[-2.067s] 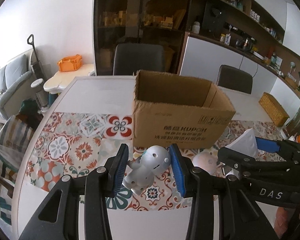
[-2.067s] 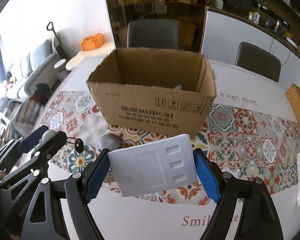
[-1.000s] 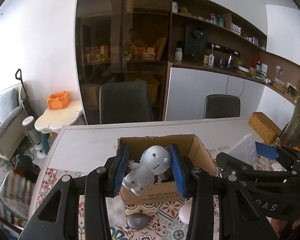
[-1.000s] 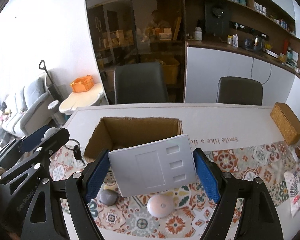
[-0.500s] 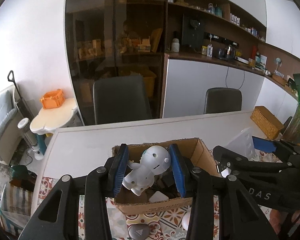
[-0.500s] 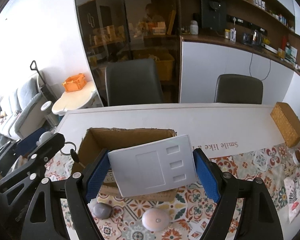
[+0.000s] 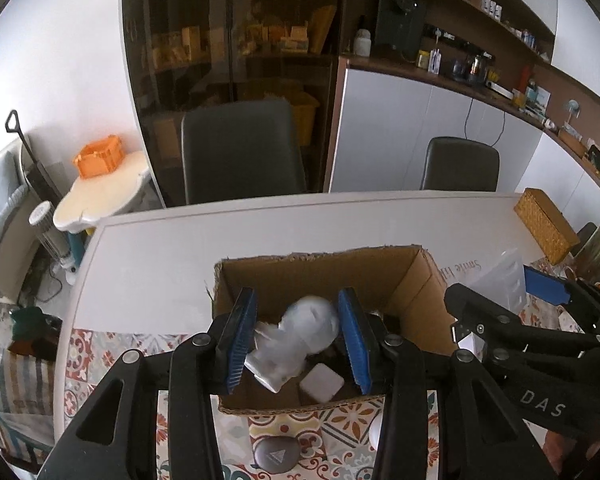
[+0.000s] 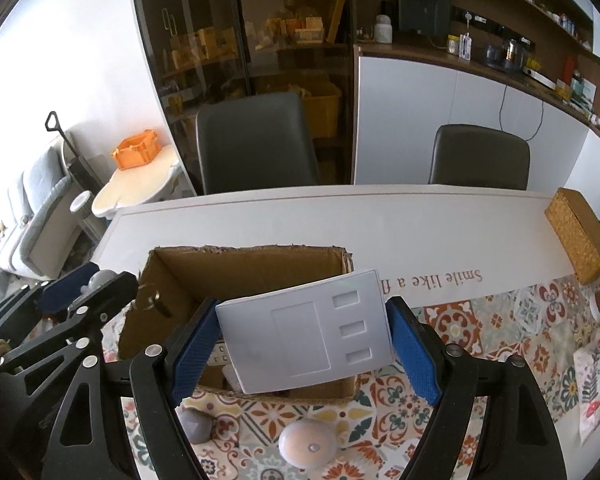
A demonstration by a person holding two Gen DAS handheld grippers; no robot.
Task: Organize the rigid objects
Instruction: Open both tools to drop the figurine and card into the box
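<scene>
Box (image 7: 420, 280): white block (image 7: 322, 387) inside; left tool (image 7: 298, 342) pinching figurine (image 7: 296, 340); right tool (image 8: 302, 350) pinching tray (image 8: 304, 330)

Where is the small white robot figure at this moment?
In the left wrist view, the white robot figure is clamped in the left gripper, over the open cardboard box, above a white square block lying inside.

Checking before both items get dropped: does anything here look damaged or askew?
The brown cardboard box has a ragged, torn top rim with no flaps. The flat white plastic panel sits tilted in the right hand-held gripper. Nothing looks spilled.
</scene>
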